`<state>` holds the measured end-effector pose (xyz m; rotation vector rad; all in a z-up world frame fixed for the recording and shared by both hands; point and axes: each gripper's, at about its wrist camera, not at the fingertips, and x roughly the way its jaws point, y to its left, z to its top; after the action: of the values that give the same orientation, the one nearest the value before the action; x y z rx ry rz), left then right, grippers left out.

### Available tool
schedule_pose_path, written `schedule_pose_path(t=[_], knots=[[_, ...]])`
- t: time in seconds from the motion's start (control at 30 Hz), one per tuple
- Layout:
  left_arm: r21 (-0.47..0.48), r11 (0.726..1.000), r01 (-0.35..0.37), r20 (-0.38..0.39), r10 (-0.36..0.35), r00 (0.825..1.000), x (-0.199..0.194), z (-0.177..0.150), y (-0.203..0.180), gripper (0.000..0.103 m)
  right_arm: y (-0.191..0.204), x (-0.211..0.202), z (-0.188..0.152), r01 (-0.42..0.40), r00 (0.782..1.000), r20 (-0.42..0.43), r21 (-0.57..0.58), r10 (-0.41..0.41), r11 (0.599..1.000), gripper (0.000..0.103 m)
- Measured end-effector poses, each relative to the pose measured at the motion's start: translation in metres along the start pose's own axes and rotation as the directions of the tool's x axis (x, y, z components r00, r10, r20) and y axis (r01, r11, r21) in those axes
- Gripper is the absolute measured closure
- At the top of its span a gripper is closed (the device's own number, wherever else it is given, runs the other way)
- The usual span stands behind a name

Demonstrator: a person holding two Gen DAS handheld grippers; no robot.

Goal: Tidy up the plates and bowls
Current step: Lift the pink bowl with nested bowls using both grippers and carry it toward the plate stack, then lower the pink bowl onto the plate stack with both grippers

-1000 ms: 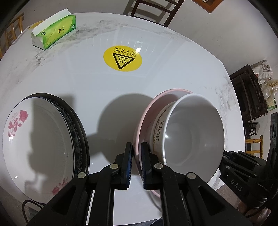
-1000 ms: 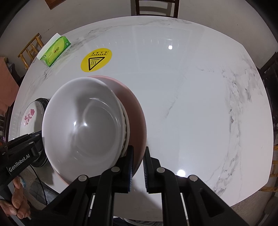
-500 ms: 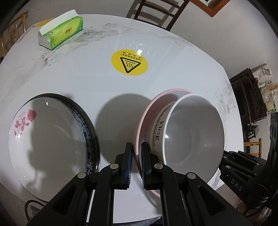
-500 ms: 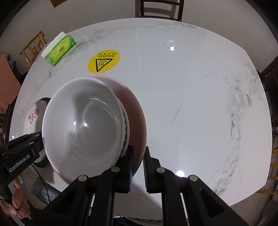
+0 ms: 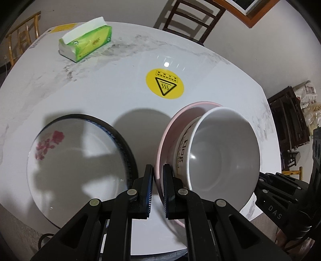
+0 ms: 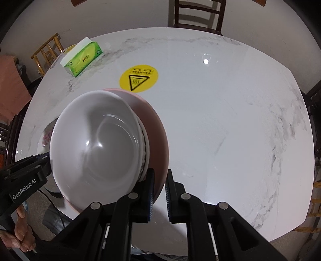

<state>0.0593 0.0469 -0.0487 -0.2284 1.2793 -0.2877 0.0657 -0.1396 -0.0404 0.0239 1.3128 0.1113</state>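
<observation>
l+r tongs (image 5: 157, 188) (image 6: 159, 192) nipped on pink plate (image 5: 160, 160) rim, bowls (image 5: 222, 148) atop | flower plate stack (image 5: 76, 160) just left of l tongs

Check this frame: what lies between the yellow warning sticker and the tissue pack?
Only bare marble tabletop lies between the sticker and tissue pack; both wrist views show it.

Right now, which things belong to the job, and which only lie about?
Job: pink plate, white bowl, flower plate, left gripper, right gripper.
Lying about: tissue pack, yellow sticker, chair.
</observation>
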Motion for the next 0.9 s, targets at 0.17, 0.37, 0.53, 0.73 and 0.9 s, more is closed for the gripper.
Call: schedule_pose_path(t=[0.17, 0.37, 0.53, 0.73, 0.9], knots=[[-0.016, 1.0, -0.015, 0.007, 0.015, 1.0, -0.011, 0.003, 0.014, 0.098, 0.015, -0.003, 0.006, -0.017, 1.0, 0.008, -0.023, 0.017, 1.0, 0.092], [-0.039, 0.999, -0.031, 0.03, 0.032, 0.999, -0.025, 0.004, 0.035, 0.098, 0.038, -0.004, 0.014, -0.034, 0.999, 0.014, -0.059, 0.034, 0.998, 0.092], [-0.068, 0.997, -0.044, 0.041, 0.046, 0.998, -0.036, 0.004, 0.056, 0.098, 0.062, -0.004, 0.018, -0.044, 0.999, 0.014, -0.092, 0.045, 0.995, 0.092], [-0.097, 0.993, -0.066, 0.057, 0.072, 0.996, -0.048, 0.001, 0.078, 0.098, 0.09, -0.001, 0.022, -0.06, 0.998, 0.003, -0.132, 0.061, 0.989, 0.092], [-0.127, 0.988, -0.086, 0.062, 0.094, 0.994, -0.056, -0.002, 0.099, 0.098, 0.111, 0.004, 0.023, -0.075, 0.997, -0.01, -0.159, 0.075, 0.984, 0.092]])
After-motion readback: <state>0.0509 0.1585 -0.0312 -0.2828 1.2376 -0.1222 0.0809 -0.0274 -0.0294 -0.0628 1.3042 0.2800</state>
